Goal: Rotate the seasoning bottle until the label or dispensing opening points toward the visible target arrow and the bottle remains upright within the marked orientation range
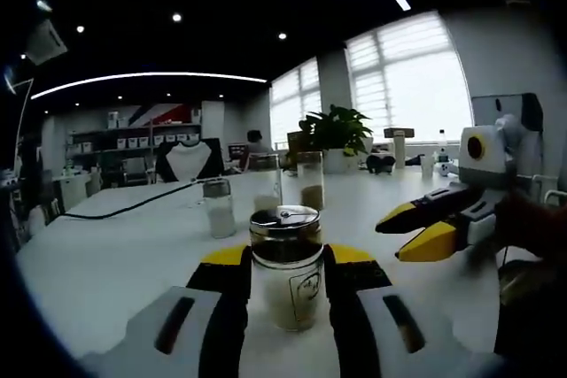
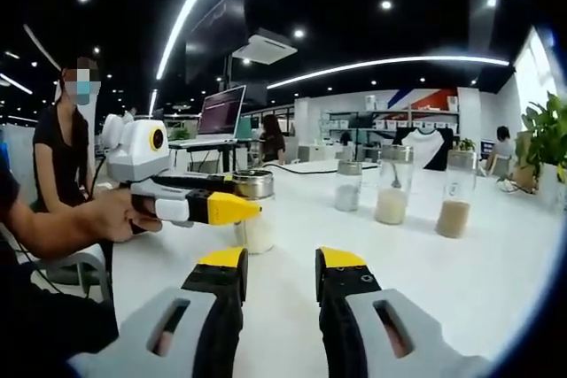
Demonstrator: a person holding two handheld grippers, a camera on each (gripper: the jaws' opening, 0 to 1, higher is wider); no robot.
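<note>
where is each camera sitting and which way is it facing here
Left gripper view: rides on the left gripper, looking along its jaws, which flank the seasoning bottle on the white table, toward the windows; the right gripper enters from the right.
Right gripper view: rides on the right gripper, looking across the table toward shelves; its jaws stand apart with nothing between them, and the person's hand holds the left gripper at the bottle.
Shared: the bottle, the table, each other's gripper.
</note>
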